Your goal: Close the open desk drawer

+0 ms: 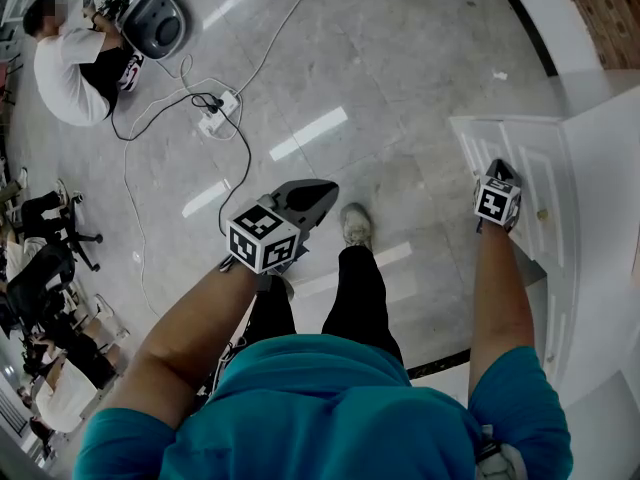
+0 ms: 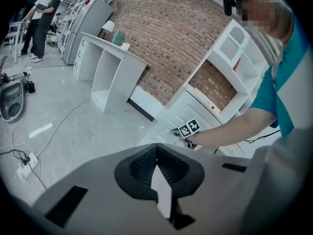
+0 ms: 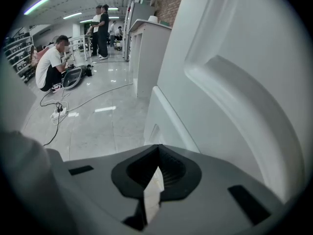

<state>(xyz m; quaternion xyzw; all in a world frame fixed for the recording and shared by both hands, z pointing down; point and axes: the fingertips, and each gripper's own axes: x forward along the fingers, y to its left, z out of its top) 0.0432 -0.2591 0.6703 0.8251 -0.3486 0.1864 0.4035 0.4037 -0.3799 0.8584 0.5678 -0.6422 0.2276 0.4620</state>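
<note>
The white panelled drawer front (image 1: 520,158) stands out from the white desk unit (image 1: 605,228) at the right of the head view. My right gripper (image 1: 499,171) is shut and empty, its tips over that front. In the right gripper view the shut right gripper (image 3: 157,148) points along the white panel (image 3: 220,82), which fills the right side; I cannot tell if they touch. My left gripper (image 1: 322,192) hangs shut and empty over the floor, well left of the drawer. Seen from the left gripper (image 2: 156,148), the right gripper's marker cube (image 2: 189,128) rests against the white unit (image 2: 171,114).
A power strip (image 1: 215,113) with trailing cables lies on the glossy floor ahead. A person in white (image 1: 65,63) sits on the floor far left beside a grey machine (image 1: 155,20). Office chairs (image 1: 40,228) crowd the left edge. My shoe (image 1: 355,226) is between the grippers.
</note>
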